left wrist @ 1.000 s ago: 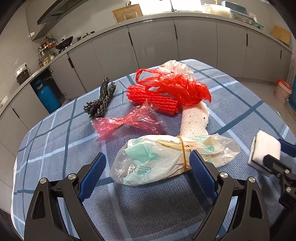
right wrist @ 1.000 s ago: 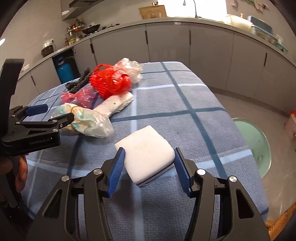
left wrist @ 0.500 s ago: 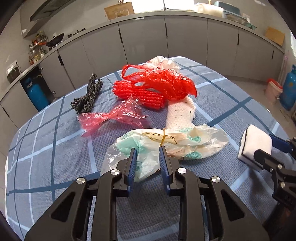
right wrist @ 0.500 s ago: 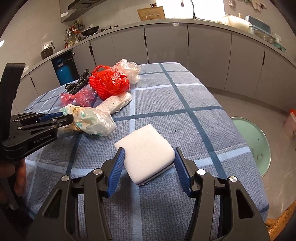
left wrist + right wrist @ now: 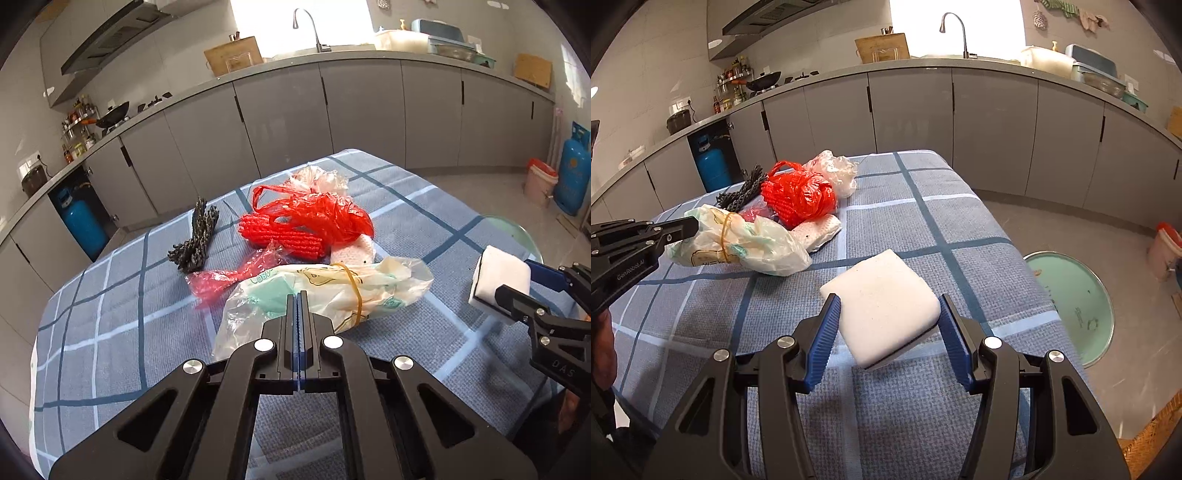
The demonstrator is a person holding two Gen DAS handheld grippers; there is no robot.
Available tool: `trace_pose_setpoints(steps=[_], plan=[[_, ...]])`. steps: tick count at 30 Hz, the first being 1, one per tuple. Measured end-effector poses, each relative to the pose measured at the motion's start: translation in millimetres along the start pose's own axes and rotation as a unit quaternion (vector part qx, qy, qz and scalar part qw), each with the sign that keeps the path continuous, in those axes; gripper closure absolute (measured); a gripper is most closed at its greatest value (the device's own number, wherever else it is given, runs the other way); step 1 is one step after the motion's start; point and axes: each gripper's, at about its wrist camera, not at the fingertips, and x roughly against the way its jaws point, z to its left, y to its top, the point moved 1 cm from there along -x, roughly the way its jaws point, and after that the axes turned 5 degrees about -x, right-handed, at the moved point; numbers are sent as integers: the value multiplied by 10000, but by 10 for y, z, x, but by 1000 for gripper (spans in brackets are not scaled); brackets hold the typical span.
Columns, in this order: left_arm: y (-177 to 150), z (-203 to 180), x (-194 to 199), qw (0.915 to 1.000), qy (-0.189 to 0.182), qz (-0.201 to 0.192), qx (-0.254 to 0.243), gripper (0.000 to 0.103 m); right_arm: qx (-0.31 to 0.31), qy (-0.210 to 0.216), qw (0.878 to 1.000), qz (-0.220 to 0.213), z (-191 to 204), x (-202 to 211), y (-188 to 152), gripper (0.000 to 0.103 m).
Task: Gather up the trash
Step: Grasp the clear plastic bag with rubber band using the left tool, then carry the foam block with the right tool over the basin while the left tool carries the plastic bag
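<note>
My left gripper (image 5: 297,295) is shut on a clear plastic bag (image 5: 325,291) with green print and a rubber band, held just above the blue checked tablecloth (image 5: 122,314); it also shows in the right wrist view (image 5: 738,240), with the left gripper (image 5: 690,223) at its left end. My right gripper (image 5: 888,306) is shut on a white foam block (image 5: 882,306), which also shows at the right in the left wrist view (image 5: 498,275). On the table lie a red plastic bag (image 5: 314,214), a red net sleeve (image 5: 280,238), a pink wrapper (image 5: 236,273), a white net sleeve (image 5: 816,230), a black net piece (image 5: 195,240) and a clear crumpled bag (image 5: 317,177).
A green round bin lid (image 5: 1071,291) is on the floor right of the table. Grey kitchen cabinets (image 5: 332,110) run behind. Blue gas cylinders (image 5: 81,225) stand at left and far right, with a pink bucket (image 5: 539,181) on the floor.
My left gripper went from wide open to fully shut on the printed plastic bag and lifted it slightly. My right gripper kept hold of the foam block, hardly moving.
</note>
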Motion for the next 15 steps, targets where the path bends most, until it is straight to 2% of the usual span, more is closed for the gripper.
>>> trace_pose_setpoints(steps=[5,15], plan=[[-10,-4,20,10000,25,18,14,102,-37,-13,10000,-84,-40,56,21,48],[308,-25,292,9984,193,-522,-70,102,-309,-186,9987,-347,-282,215,110,48]])
